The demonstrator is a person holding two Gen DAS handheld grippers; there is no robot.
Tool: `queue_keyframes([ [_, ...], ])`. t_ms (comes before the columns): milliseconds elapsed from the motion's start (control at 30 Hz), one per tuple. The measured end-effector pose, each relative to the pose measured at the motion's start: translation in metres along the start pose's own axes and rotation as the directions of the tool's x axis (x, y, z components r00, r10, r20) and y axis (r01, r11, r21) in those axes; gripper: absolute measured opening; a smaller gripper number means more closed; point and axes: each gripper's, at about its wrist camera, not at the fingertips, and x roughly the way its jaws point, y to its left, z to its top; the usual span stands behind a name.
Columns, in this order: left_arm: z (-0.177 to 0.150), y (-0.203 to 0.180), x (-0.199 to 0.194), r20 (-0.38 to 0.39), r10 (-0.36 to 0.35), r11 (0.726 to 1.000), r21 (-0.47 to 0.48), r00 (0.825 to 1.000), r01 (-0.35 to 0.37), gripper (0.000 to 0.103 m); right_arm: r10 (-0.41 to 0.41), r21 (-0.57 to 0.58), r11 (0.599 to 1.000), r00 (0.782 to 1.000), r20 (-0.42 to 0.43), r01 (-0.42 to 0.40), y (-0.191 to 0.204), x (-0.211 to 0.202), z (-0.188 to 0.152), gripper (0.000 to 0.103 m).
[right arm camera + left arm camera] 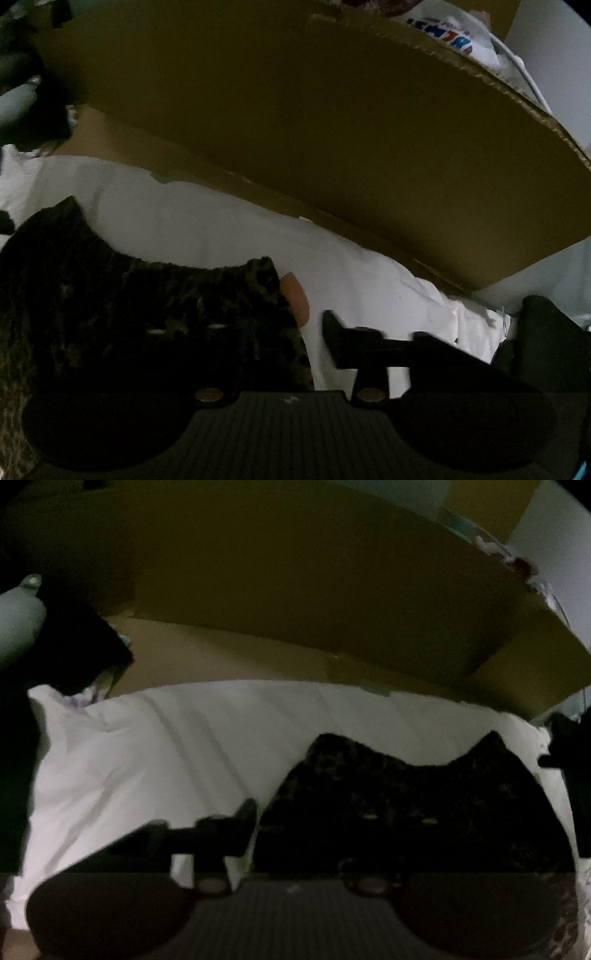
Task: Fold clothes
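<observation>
A dark mottled garment (406, 805) lies flat on a white sheet (147, 760), its far edge dipping between two raised corners. In the left wrist view my left gripper (295, 812) hovers over the garment's left edge; one finger (236, 823) stands on the sheet side, clear of the cloth, and the other is lost against the dark fabric. In the right wrist view the garment (110, 314) fills the lower left. My right gripper (293, 325) straddles its right edge, with one finger (340, 339) over the white sheet (369, 288) and a strip of sheet between it and the cloth.
A big brown cardboard box (295, 590) leans over the far side of the sheet, also in the right wrist view (332, 129). A small pinkish patch (293, 295) shows at the garment's corner. A dark object (546, 332) sits at the right, a printed white bag (443, 29) behind.
</observation>
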Motion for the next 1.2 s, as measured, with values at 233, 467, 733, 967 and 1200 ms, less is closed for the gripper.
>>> queue_keyframes([
  [233, 0.039, -0.011, -0.047, -0.016, 0.008, 0.998, 0.061, 1.0, -0.007, 0.05, 0.038, -0.032, 0.999, 0.999, -0.013, -0.038, -0.018, -0.043, -0.012, 0.052],
  [467, 0.091, -0.049, -0.12, 0.026, 0.059, 0.994, 0.095, 0.998, -0.061, 0.05, 0.104, -0.024, 0.994, 0.995, 0.011, -0.104, -0.032, -0.102, -0.023, 0.052],
  [733, 0.085, -0.101, -0.171, 0.039, 0.043, 0.998, 0.035, 0.998, -0.045, 0.05, 0.189, -0.045, 0.981, 0.982, 0.009, -0.188, -0.036, -0.166, -0.05, 0.052],
  [967, 0.034, -0.146, -0.187, 0.03, 0.004, 0.998, -0.071, 1.0, -0.001, 0.05, 0.244, -0.044, 0.969, 0.97, -0.006, -0.244, -0.041, -0.196, -0.097, 0.052],
  [1200, -0.025, -0.189, -0.183, 0.011, -0.001, 0.996, -0.094, 1.0, 0.002, 0.051, 0.273, -0.031, 0.962, 0.962, 0.02, -0.272, -0.043, -0.203, -0.146, 0.052],
])
